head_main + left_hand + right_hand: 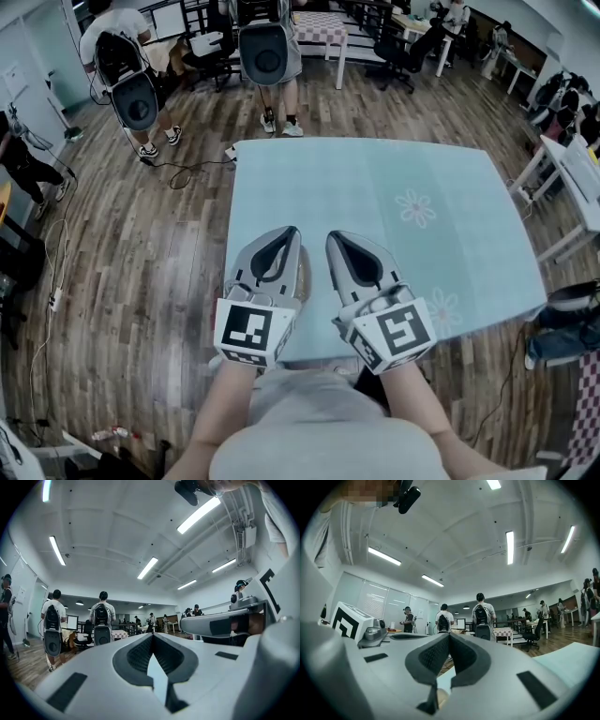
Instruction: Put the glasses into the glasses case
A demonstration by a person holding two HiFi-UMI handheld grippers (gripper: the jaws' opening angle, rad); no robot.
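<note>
Head view, lower centre: left gripper [287, 232] and right gripper [334, 238] closed, empty, above the table [375, 178]; glasses and case appear nowhere, so approach advice cannot be judged.

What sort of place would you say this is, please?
Probably a large shared office or lab workspace: a brown wood-plank floor, black wheeled office chairs at the far end, and long white ceiling strip lights.

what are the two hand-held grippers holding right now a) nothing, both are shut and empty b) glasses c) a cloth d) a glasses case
a: the left hand-held gripper and the right hand-held gripper both show jaws together with nothing between them, above the table.
</note>
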